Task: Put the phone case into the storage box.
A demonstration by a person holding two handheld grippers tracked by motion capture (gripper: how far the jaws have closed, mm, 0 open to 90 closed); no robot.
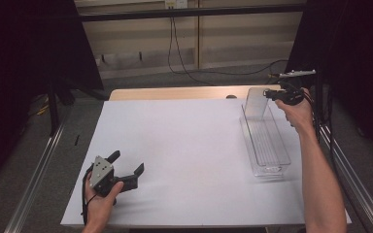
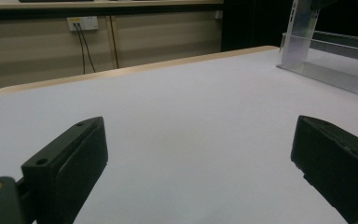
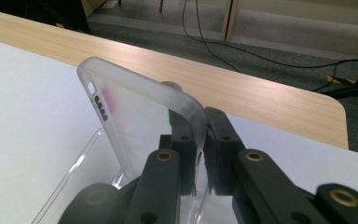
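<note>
A frosted, see-through phone case point(image 1: 255, 103) stands upright over the far end of a long clear plastic tray point(image 1: 285, 145) at the table's right side. My right gripper point(image 1: 273, 94) is shut on the case's edge. In the right gripper view both jaws pinch the rim of the case point(image 3: 135, 116) between the pads, with my right gripper point(image 3: 200, 135) above the tray point(image 3: 74, 172). My left gripper point(image 1: 127, 162) rests open on the white sheet near the front left, nothing between its jaws. From my left gripper point(image 2: 200, 154) the case point(image 2: 303, 32) and the tray point(image 2: 335, 74) show far off at the right.
A white sheet point(image 1: 184, 145) covers the wooden table point(image 1: 175, 93). Black curtains hang at both sides. Cables point(image 1: 189, 73) run over the floor behind the table, from a wall socket point(image 2: 83, 22). Metal rails point(image 1: 34, 174) flank the table.
</note>
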